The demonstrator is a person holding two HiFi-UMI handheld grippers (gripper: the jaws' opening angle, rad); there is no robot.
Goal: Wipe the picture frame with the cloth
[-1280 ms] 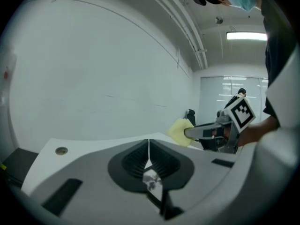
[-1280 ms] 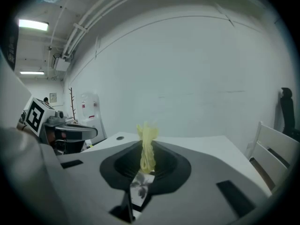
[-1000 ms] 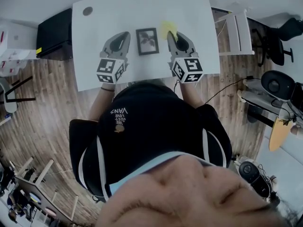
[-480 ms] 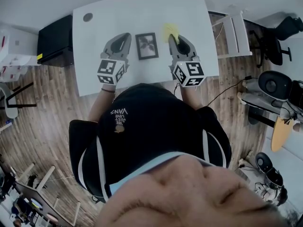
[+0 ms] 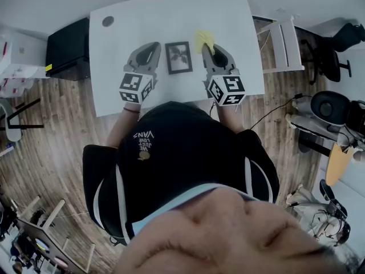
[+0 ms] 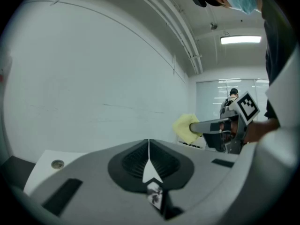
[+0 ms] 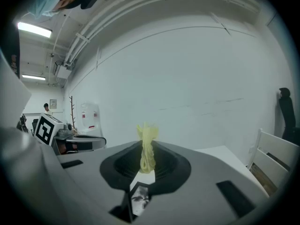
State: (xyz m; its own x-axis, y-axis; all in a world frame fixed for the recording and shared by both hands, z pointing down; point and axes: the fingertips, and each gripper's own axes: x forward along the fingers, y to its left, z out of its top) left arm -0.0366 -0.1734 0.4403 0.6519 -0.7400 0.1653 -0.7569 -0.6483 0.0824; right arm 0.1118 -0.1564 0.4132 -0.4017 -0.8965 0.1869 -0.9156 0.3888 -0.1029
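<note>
A small dark picture frame (image 5: 178, 57) lies flat on the white table (image 5: 171, 16) between my two grippers. My left gripper (image 5: 153, 46) rests just left of the frame; in the left gripper view its jaws (image 6: 149, 144) are shut with nothing between them. My right gripper (image 5: 207, 48) sits just right of the frame, shut on a yellow cloth (image 5: 203, 38) that bunches out past its tips at the frame's far right corner. The right gripper view shows the cloth (image 7: 147, 146) pinched upright between the jaws. From the left gripper view the cloth (image 6: 184, 128) sticks out of the right gripper (image 6: 206, 125).
A small round dark disc (image 5: 108, 21) lies at the table's far left corner. A white chair (image 5: 282, 36) stands right of the table and a black cabinet (image 5: 65, 41) to its left. The person's torso fills the near side.
The view shifts a little; both grippers keep their places beside the frame, and the right one stays shut on the cloth.
</note>
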